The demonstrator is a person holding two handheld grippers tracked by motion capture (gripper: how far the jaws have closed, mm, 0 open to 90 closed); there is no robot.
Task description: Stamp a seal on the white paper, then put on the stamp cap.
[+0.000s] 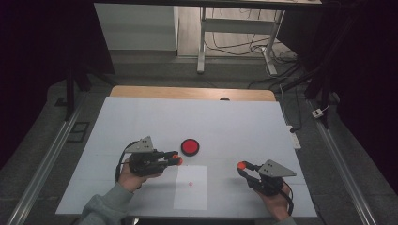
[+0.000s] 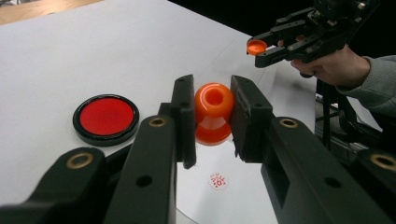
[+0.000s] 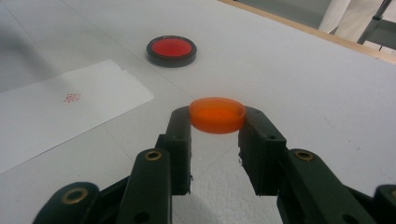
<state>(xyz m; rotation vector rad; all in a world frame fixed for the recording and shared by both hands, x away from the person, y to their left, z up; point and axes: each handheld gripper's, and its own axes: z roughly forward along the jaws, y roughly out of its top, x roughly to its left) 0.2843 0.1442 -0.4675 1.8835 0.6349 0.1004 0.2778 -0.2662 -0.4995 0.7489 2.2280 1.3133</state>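
Observation:
My left gripper [image 1: 174, 159] is shut on an orange knob-shaped piece [image 2: 214, 109] with a hole in its top, held a little above the table. My right gripper [image 1: 241, 165] is shut on a shallow orange cap [image 3: 217, 114], its open side up. In the left gripper view the right gripper [image 2: 261, 49] and the cap [image 2: 257, 46] show farther off, at the upper right. The two grippers point toward each other across a white paper sheet [image 1: 190, 186].
A red disc in a black rim [image 1: 190, 146] lies flat on the white table cover [image 1: 234, 122], just beyond the left gripper's tip. The paper sheet carries a small red mark [image 3: 71, 97]. The table's wooden far edge [image 1: 192, 92] borders the cover.

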